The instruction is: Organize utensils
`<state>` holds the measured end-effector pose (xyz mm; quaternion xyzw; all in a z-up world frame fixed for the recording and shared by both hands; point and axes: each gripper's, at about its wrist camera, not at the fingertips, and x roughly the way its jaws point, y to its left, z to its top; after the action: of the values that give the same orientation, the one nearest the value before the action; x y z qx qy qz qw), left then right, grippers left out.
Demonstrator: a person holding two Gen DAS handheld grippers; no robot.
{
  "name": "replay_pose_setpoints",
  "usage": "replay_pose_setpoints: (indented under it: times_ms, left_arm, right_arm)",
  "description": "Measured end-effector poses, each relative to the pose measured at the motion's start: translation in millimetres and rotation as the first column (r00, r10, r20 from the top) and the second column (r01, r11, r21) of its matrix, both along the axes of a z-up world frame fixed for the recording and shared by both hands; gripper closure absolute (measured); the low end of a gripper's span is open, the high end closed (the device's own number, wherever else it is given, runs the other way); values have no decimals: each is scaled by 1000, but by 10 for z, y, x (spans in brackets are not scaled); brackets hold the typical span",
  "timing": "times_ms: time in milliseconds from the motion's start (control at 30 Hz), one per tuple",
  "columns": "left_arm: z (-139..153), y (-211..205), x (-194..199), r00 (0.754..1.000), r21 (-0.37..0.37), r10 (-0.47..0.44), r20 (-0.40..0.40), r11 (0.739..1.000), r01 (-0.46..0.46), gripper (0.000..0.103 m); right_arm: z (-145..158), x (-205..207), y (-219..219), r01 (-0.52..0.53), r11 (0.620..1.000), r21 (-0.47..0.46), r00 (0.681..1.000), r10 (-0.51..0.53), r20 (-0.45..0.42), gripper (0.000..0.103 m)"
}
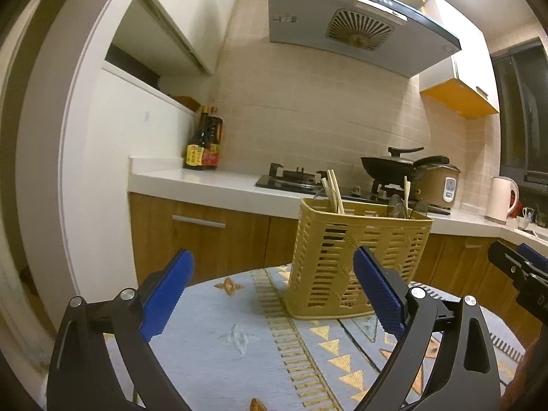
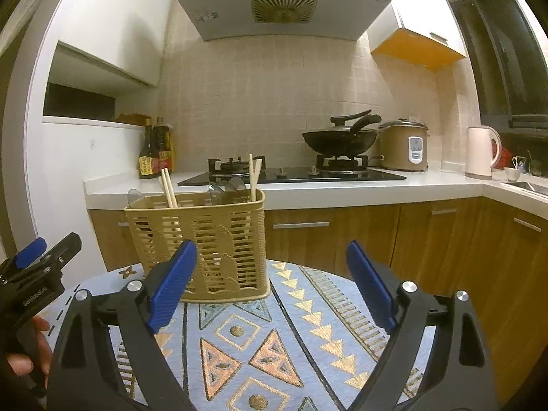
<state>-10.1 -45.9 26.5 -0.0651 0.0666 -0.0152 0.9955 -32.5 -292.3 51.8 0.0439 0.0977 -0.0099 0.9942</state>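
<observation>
Faintly, "GenRobot.AI" on left tongs [image 2: 37, 250]

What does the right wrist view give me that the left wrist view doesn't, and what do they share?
Only the right wrist view shows the sink corner at the counter's far right, the person's hand on the left gripper's handle, and the right gripper with its jaws wide apart. Only the left wrist view shows the left gripper head-on, jaws wide apart and empty. Both show the yellow utensil basket standing on the patterned tablecloth, chopsticks sticking out of it, plus the wok, rice cooker and kettle.
</observation>
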Motion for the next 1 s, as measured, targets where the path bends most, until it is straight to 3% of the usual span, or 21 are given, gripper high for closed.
replay_pose_setpoints:
  times_ms: [300,1000]
  left_arm:
    - [14,-107,12,1000,56,8,-14,998,-7,9]
    - [13,-137,34,999,76,12,-31,997,-9,8]
  right_arm:
    - [-22,34,-22,1,1000,-3,1000,-1,-27,17]
    - [-33,48,-64,-10,1000,12,999,10,-39,13]
